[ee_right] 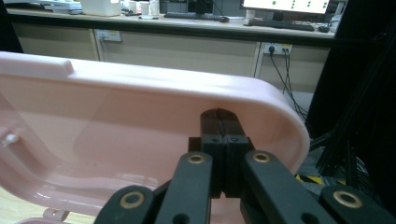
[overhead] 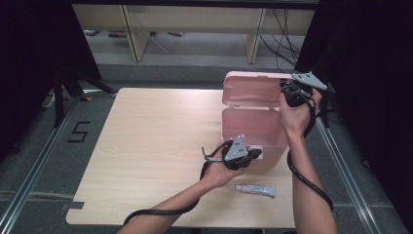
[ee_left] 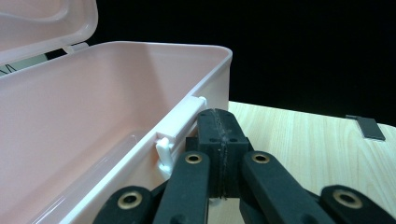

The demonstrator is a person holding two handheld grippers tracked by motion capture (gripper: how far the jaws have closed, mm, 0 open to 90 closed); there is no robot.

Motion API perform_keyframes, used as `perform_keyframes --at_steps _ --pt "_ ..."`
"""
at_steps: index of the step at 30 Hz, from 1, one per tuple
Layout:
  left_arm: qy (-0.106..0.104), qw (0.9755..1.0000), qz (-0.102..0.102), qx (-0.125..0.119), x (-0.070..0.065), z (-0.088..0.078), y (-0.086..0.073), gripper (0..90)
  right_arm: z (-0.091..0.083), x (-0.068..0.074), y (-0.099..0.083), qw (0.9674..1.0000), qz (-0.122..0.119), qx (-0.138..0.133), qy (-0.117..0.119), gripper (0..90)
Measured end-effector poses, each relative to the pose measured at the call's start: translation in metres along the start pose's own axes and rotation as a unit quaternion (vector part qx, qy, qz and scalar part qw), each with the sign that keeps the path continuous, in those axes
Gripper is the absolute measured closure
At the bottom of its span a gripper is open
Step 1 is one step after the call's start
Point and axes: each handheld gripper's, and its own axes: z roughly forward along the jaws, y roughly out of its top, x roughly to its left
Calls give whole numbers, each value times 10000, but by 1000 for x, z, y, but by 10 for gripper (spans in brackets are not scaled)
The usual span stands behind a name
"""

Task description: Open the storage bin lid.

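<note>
In the left gripper view the pink box [ee_left: 93,116] runs off the left and bottom edges, and its lid [ee_left: 42,18] is cut off at the upper left. In the high view the small tube's [overhead: 255,190] label is too small to read.

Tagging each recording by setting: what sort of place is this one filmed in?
Probably a lab or office recording bay: a wooden table flanked by black curtains, floor rails alongside, and a desk with monitor and keyboard behind.
</note>
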Motion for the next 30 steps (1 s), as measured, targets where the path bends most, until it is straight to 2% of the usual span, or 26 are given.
perform_keyframes --at_steps 3,6,7,9,10,11,12,21,22,23,24,25,26,27,29,30 --pt "-9 10000 15 29 0 0 0 896 3 0 0 10000 -94 17 4 900" --pt "-19 10000 -6 18 1 0 0 896 7 0 1 10000 -95 -6 -18 900" --pt "-15 10000 1 22 1 0 0 896 8 1 1 10000 -13 36 -8 900" --pt "-11 10000 6 23 1 0 0 896 10 1 1 9999 -72 76 -14 900" --pt "-9 10000 3 24 0 0 0 896 10 2 1 10000 -5 93 -29 900" --pt "-9 10000 5 24 0 0 0 896 13 0 1 9999 -97 66 -15 900" --pt "-8 10000 3 24 0 0 0 896 13 1 1 10000 -40 73 -39 900" --pt "-17 10000 -10 14 1 1 1 896 21 -1 0 9999 -30 138 -99 900" --pt "-3 10000 -29 21 1 1 1 896 22 -2 0 9998 -84 141 -94 900" --pt "-3 10000 -28 25 1 1 1 896 23 -1 0 9998 -3 171 -80 900" --pt "-2 10000 -33 27 1 1 1 896 23 -2 0 9998 -76 187 -95 900" --pt "-8 10000 -30 22 1 1 1 896 24 -1 0 9997 13 221 -110 900" --pt "-27 10000 -61 44 0 1 0 896 26 -2 -1 9998 -63 164 -91 900" --pt "-18 10000 -20 24 1 1 1 896 25 -1 0 9996 -3 245 -105 900" --pt "-32 9999 -100 60 0 0 0 896 28 -2 -2 9996 -88 232 -97 900" --pt "-38 9999 -106 64 0 0 0 896 29 -2 -2 9996 -51 241 -105 900"
